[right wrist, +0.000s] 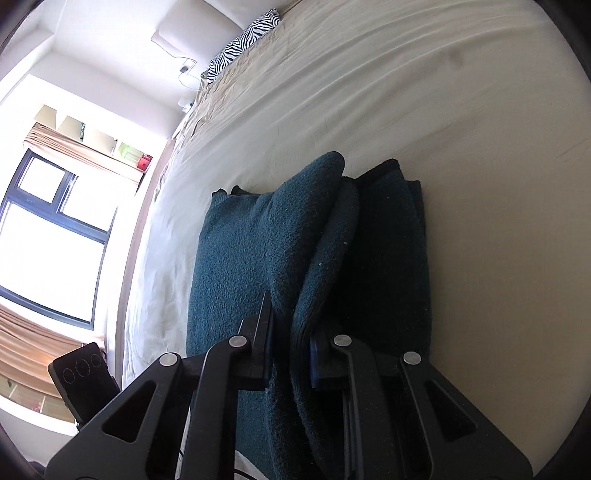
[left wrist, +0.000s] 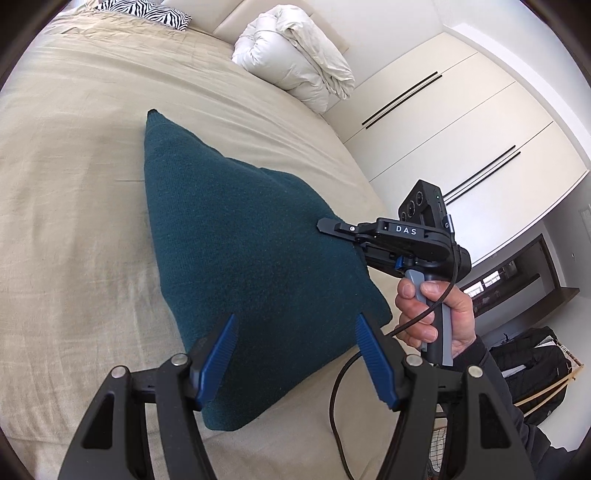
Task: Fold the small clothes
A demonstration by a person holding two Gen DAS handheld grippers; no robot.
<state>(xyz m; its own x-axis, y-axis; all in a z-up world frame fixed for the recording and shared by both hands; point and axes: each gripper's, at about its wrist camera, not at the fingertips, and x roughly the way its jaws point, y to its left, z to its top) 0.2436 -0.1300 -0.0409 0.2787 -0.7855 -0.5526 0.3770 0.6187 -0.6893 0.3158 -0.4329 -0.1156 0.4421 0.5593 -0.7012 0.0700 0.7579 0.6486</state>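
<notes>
A dark teal knitted garment lies on the beige bed, partly folded. Its right edge is raised into a ridge. My right gripper is shut on that raised edge, with a hand around its handle. In the right wrist view the thick teal fold is pinched between the pads of the right gripper, and more folded layers lie to the right. My left gripper hangs open over the garment's near corner, its blue pads apart and gripping nothing.
A bundled white duvet and a zebra-print pillow lie at the head of the bed. White wardrobe doors stand to the right. A black cable loops over the bed's near edge. A window is beyond the bed's far side.
</notes>
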